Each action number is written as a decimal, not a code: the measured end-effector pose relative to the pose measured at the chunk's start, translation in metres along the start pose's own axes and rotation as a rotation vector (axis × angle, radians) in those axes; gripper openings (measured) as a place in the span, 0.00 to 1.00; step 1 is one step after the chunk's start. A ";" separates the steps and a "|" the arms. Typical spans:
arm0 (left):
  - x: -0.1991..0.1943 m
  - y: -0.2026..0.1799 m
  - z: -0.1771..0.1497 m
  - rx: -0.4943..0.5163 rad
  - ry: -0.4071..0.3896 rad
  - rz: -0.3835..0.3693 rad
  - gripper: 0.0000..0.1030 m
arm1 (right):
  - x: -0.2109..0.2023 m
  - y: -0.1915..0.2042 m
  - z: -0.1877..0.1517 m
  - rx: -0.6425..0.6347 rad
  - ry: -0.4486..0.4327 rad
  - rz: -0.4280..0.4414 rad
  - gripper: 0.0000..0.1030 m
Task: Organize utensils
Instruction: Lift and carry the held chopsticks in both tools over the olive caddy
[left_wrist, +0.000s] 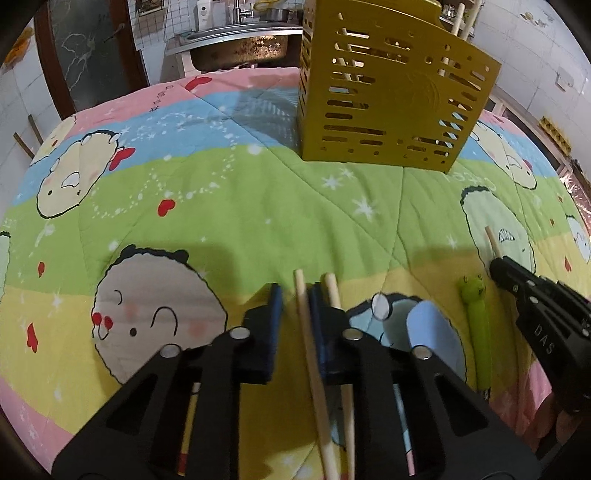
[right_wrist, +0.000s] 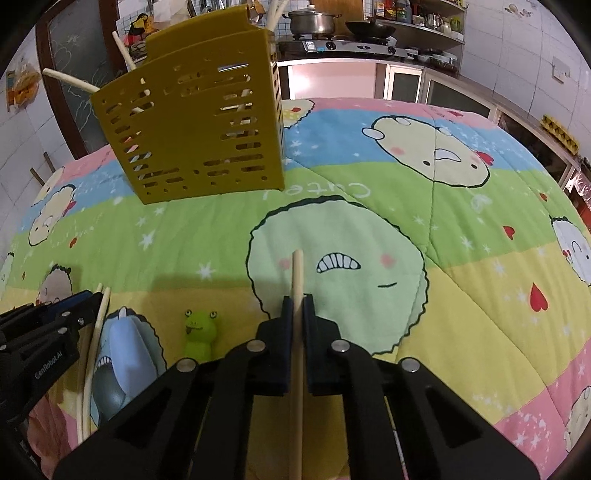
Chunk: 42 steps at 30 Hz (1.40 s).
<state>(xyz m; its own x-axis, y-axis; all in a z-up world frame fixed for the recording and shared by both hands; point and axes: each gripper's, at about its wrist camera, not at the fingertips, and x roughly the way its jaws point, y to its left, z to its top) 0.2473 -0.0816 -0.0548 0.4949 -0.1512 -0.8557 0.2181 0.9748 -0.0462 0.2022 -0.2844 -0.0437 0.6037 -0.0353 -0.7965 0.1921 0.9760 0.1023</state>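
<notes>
Two-handed pick of chopsticks for sorting. The patterned quilt (left_wrist: 229, 192) is spread beneath both claws as the work surface. The yellow slotted holder (left_wrist: 388, 92) is stood upright well ahead of the claws, between their lines of reach; several sticks are already leaned inside it, so it is judged to be the destination.

The left gripper (left_wrist: 295, 290) is held narrowly parted: one chopstick (left_wrist: 300, 295) is bracketed between its jaws, laid against the right pad, with a gap visible at the left pad. No grip is yet shown there. A second chopstick (left_wrist: 331, 291) is left just outside the right pad.

The right gripper (right_wrist: 297, 301) is clenched on a single chopstick (right_wrist: 297, 273), gripped partway along its length so that the end projects forward for insertion.

The green frog-headed utensil (right_wrist: 200, 328) is left lying between the two claws, untouched.
</notes>
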 end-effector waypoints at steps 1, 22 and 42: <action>0.000 0.000 0.001 -0.005 -0.002 0.000 0.09 | 0.000 -0.001 0.001 0.009 0.000 0.007 0.06; -0.085 0.012 -0.009 -0.022 -0.271 -0.037 0.04 | -0.089 -0.021 0.002 0.078 -0.246 0.109 0.06; -0.172 0.026 -0.055 -0.007 -0.549 -0.042 0.04 | -0.165 -0.025 -0.025 0.017 -0.471 0.112 0.06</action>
<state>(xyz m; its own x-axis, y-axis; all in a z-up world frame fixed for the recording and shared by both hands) 0.1215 -0.0211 0.0627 0.8526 -0.2512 -0.4583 0.2424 0.9670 -0.0792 0.0783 -0.2971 0.0699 0.9053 -0.0279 -0.4239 0.1165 0.9759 0.1845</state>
